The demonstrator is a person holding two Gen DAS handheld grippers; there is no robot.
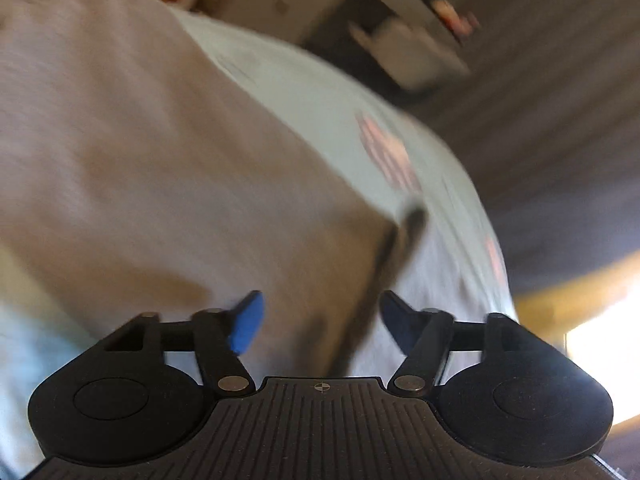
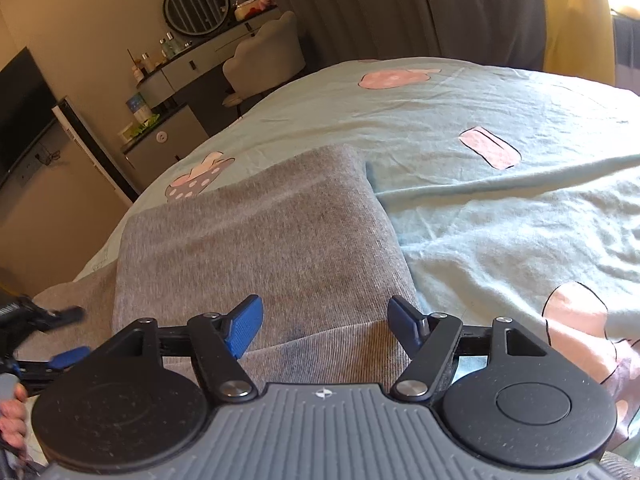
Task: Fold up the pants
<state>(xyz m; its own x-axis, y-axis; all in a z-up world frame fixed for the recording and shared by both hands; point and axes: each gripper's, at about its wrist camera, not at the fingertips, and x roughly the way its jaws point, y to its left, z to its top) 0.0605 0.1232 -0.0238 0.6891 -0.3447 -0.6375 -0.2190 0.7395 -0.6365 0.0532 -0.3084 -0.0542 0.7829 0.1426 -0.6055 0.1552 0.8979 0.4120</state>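
Grey knit pants [image 2: 260, 240] lie folded on the light teal bed sheet [image 2: 480, 220], an upper layer over a lower one near the front. My right gripper [image 2: 324, 324] hovers open over the pants' near edge, with nothing between its blue pads. The left wrist view is motion-blurred. There the pants [image 1: 140, 160] fill the left side and my left gripper [image 1: 322, 320] stands open above their edge, gripping nothing. The left gripper [image 2: 68, 334] also shows at the far left of the right wrist view, over the pants, with a hand [image 2: 12, 412] behind it.
The sheet carries pink cartoon prints [image 2: 490, 148]. Beyond the bed's left edge stand a vanity desk [image 2: 192, 68] with a round mirror [image 2: 196, 6], a padded chair [image 2: 264, 60] and a dark screen [image 2: 20, 112]. Grey curtains [image 2: 400, 8] hang behind.
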